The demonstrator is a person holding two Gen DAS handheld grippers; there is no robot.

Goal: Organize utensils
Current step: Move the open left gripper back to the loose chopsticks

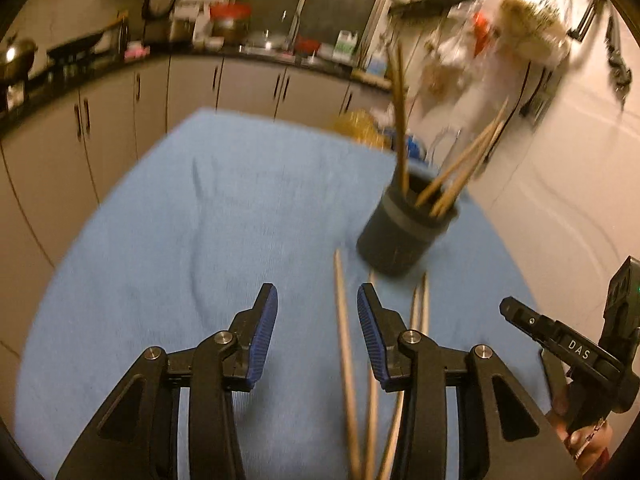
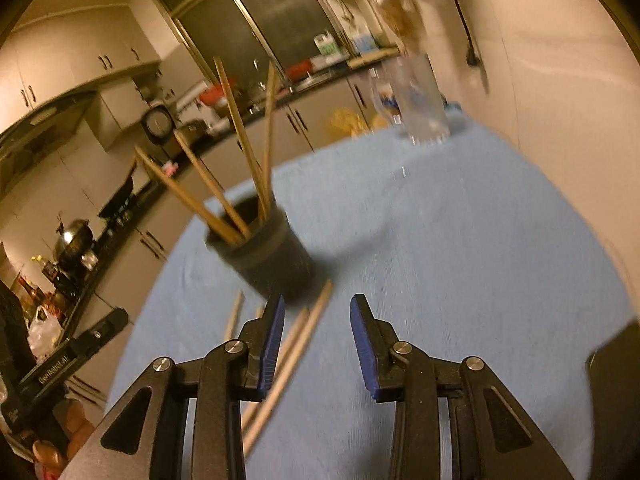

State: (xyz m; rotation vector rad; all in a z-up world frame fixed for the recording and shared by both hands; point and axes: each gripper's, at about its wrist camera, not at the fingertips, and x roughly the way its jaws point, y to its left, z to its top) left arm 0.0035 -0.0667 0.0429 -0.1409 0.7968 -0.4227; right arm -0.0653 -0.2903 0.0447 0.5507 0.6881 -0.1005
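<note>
I look down both grippers at a round table (image 1: 160, 240) covered in a blue cloth, in a kitchen under warm light. My left gripper (image 1: 317, 332) hangs over the near part of the table with its blue-padded jaws partly apart; one loose chopstick (image 1: 344, 340) runs on the cloth in the gap between them, and I cannot see either pad pressing on it. Two more loose chopsticks (image 1: 420, 312) lie just beside the right-hand jaw, pointing toward the dark cup (image 1: 404, 236).

The cup stands on the cloth toward the table's right side in the left wrist view, just beyond the tips of the loose sticks, and carries several chopsticks (image 1: 460, 168) that lean out of its mouth in different directions. Seen from my right gripper (image 2: 317, 336), the same cup (image 2: 276, 256) sits just ahead and to the left, with its sticks (image 2: 240, 140) fanned upward. This gripper's jaws also stand partly apart with bare cloth between them; the loose chopsticks (image 2: 298, 340) pass just under and beside its left-hand jaw.

A clear glass (image 2: 416, 108) stands at the far edge of the table. Cabinets and a cluttered counter (image 1: 248, 50) run behind. Both views are blurred by motion.
</note>
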